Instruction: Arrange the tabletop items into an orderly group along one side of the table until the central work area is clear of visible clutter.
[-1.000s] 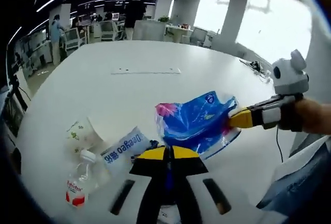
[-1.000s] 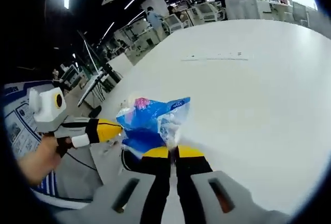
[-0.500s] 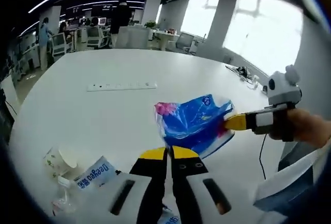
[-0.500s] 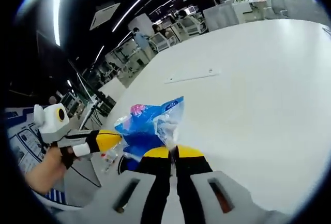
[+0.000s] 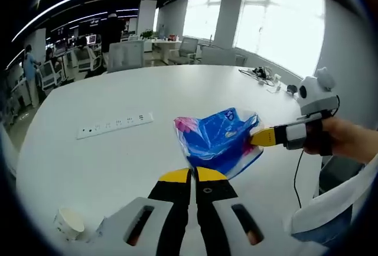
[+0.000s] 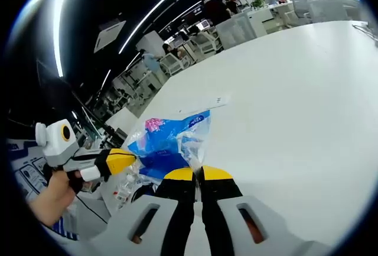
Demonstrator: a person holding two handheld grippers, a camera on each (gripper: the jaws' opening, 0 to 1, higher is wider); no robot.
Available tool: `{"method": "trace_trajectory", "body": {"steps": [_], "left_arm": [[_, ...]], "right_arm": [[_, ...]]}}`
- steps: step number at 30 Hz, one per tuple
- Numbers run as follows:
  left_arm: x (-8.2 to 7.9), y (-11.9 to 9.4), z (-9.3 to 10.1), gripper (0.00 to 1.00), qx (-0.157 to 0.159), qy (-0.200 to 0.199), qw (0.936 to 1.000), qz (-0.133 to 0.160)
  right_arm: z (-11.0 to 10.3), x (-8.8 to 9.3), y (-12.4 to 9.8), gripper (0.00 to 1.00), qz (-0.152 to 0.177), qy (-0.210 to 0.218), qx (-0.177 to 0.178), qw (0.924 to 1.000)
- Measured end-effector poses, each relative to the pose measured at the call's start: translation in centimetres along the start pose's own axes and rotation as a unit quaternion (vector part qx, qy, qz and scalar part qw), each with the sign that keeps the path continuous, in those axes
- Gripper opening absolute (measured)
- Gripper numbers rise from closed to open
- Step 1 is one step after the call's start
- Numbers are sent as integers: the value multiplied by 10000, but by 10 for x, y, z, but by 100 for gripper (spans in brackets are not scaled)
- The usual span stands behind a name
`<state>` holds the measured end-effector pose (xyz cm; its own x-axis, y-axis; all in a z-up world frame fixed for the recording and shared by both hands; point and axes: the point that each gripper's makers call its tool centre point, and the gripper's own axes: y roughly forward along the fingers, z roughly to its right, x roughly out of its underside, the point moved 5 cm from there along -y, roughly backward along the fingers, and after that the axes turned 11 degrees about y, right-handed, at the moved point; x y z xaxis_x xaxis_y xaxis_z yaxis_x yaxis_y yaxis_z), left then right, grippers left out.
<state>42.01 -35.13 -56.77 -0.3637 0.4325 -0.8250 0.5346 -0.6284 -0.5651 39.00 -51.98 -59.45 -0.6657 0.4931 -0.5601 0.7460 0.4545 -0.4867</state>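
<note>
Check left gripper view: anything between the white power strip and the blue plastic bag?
Nothing: bare white tabletop between the white power strip and the blue plastic bag.

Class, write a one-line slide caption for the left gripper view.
Two claws, left and right, hold a blue plastic bag above a white table.

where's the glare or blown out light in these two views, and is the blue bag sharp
Left gripper view: the windows are blown out white, while the blue bag is fairly sharp. Right gripper view: ceiling light strips streak bright against a dark ceiling, the white table looks washed out, and the bag stays clear.
</note>
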Motion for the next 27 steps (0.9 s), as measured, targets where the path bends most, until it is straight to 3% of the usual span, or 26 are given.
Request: {"method": "trace_trajectory", "body": {"steps": [7,16,22,27], "left_arm": [[-14,10,4,0,143,192,9997,7],[-30,16,0,0,225,324,9992,51],[-20,27,-3,0,379,254,9989,-127],[-10,37,-6,0,461,155,9984,-301]], "right_arm": [[8,-12,-5,0,138,55,46,9999],[4,-32,-6,0,329,-70,46,9994],[10,-32,1,0,231,-212,124,9994],[24,-22,12,0,18,-221,238,9995]]}}
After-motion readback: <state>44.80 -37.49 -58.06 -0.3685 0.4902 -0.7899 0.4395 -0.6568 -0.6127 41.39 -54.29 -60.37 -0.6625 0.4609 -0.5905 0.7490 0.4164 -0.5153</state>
